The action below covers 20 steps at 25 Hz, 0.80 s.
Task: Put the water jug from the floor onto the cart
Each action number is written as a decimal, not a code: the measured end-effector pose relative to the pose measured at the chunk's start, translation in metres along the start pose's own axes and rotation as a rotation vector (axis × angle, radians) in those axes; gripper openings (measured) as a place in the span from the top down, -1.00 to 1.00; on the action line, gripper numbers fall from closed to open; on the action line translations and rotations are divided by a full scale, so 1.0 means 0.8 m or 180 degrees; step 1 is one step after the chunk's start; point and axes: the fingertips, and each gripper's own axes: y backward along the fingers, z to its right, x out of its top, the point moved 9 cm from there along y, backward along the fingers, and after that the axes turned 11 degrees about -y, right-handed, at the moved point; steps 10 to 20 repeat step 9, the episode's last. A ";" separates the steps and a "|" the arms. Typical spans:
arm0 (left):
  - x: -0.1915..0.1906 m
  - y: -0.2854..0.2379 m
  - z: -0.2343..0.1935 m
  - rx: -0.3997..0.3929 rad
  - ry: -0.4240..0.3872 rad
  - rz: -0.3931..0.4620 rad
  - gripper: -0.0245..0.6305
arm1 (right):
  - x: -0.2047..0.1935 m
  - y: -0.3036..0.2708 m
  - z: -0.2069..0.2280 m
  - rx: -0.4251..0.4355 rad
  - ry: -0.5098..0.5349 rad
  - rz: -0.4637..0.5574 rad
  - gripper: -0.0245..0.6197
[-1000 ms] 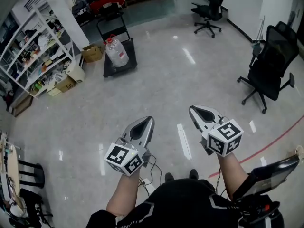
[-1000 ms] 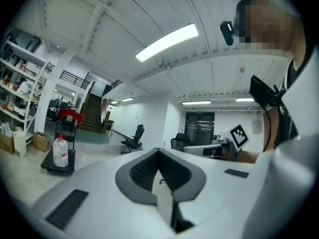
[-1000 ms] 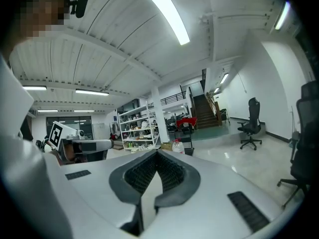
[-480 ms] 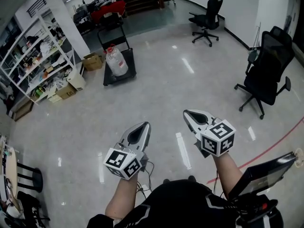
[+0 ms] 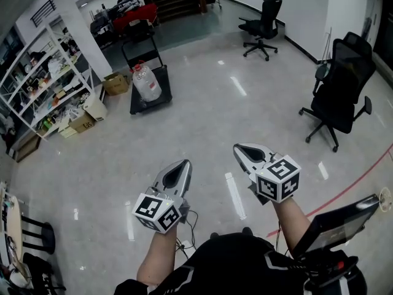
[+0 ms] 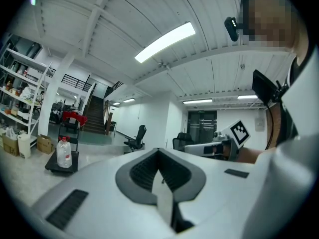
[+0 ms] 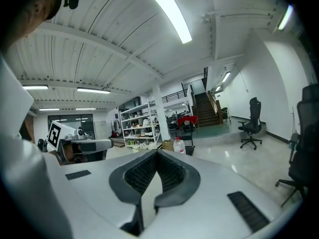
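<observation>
Left gripper (image 5: 185, 163) and right gripper (image 5: 237, 147) point forward, lower centre, jaws pressed together, empty; water jug (image 5: 146, 82) on cart (image 5: 161, 95), upper left.

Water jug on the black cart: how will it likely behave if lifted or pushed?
The water jug looks big, so probably heavy if full; fill level is unclear. Its smooth clear wall may be slippery. Standing tall on the cart, it might tip if pushed high.
</observation>
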 end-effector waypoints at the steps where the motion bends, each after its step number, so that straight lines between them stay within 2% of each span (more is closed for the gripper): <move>1: 0.000 -0.001 0.001 -0.0011 -0.0003 0.0001 0.92 | -0.001 0.000 0.001 -0.0002 0.0000 -0.0001 0.91; 20: -0.006 -0.006 -0.002 -0.0024 0.0018 0.0004 0.92 | -0.002 -0.004 0.002 -0.0007 0.0016 0.0000 0.91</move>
